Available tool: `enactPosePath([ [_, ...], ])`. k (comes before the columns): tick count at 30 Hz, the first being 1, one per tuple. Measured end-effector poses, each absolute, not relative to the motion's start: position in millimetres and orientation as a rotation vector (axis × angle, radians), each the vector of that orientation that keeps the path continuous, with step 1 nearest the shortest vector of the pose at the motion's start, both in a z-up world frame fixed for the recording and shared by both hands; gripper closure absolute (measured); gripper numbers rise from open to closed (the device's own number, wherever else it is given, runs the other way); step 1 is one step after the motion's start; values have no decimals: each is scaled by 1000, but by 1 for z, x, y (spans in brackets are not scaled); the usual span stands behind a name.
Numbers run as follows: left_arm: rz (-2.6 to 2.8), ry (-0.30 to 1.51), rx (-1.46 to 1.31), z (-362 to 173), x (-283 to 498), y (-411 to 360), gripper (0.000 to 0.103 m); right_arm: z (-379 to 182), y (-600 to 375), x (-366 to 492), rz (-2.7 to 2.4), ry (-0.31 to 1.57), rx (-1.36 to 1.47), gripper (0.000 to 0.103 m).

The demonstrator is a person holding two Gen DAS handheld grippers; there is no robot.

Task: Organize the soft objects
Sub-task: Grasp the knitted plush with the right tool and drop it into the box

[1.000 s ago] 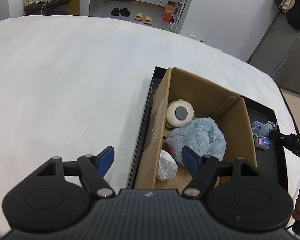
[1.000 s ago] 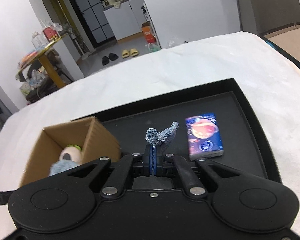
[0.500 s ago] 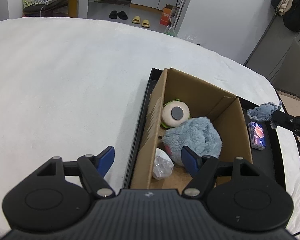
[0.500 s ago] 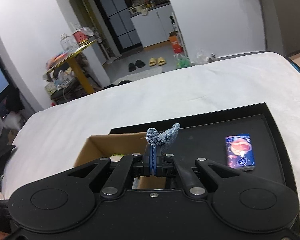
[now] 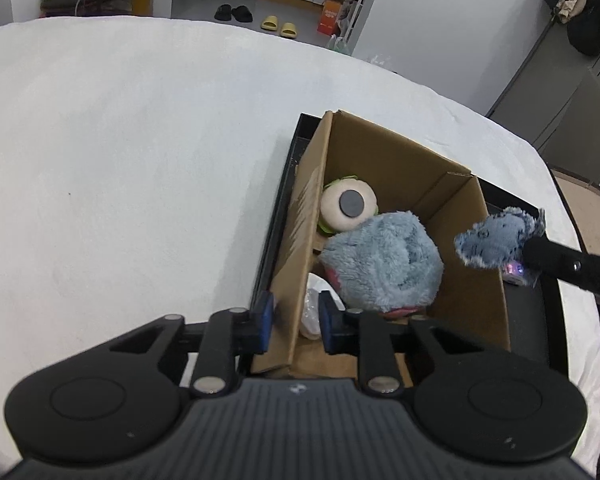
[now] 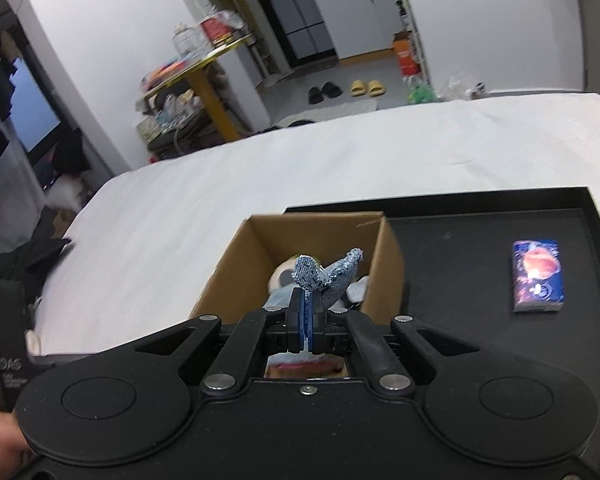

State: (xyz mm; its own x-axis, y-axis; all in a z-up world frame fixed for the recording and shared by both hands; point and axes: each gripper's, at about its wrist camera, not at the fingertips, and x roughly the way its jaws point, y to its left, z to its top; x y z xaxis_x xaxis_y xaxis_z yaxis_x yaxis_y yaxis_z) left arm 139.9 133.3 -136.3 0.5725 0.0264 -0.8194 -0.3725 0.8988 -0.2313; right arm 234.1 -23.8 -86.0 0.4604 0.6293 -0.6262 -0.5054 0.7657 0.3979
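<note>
The left gripper (image 5: 294,322) straddles the near-left wall of the open brown cardboard box (image 5: 384,152); its blue-padded jaws are closing on that wall, one pad outside, one inside. The box stands at the left end of a flat black tray (image 6: 480,256) on a white-covered table (image 5: 120,160). Inside lie a fluffy blue plush toy (image 5: 384,264), a round cream toy with a dark disc (image 5: 348,208) at its 11 o'clock, and a crumpled clear plastic wrap (image 5: 310,312) at its 7 o'clock. The right gripper (image 6: 307,316), fingers pressed together, pinches a small frayed denim-blue fabric toy (image 6: 324,274) above the box's right wall. A small blue printed packet (image 6: 538,276) lies on the tray at the box's 3 o'clock.
</note>
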Motion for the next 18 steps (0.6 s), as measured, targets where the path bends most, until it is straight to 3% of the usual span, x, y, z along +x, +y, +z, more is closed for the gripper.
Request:
enactPosePath([
  [2,252,938,-396,-137,140,133,90,-85,-20,229,721,852,152,101],
  [12,268,947,-391,-136,141,134,90,-90,-8,216,770,939,110,98],
  [13,270,947,-392,-136,141,134,90,-93,-8,216,763,950,110,92],
  [14,272,947,-393,-136,141,134,90,-95,-9,217,750,962,115,76],
  [15,275,945,-392,-136,141,134,90,-98,-11,219,723,971,127,69],
  [18,281,942,-384,-136,140,132,90,-98,-17,219,702,947,136,67],
])
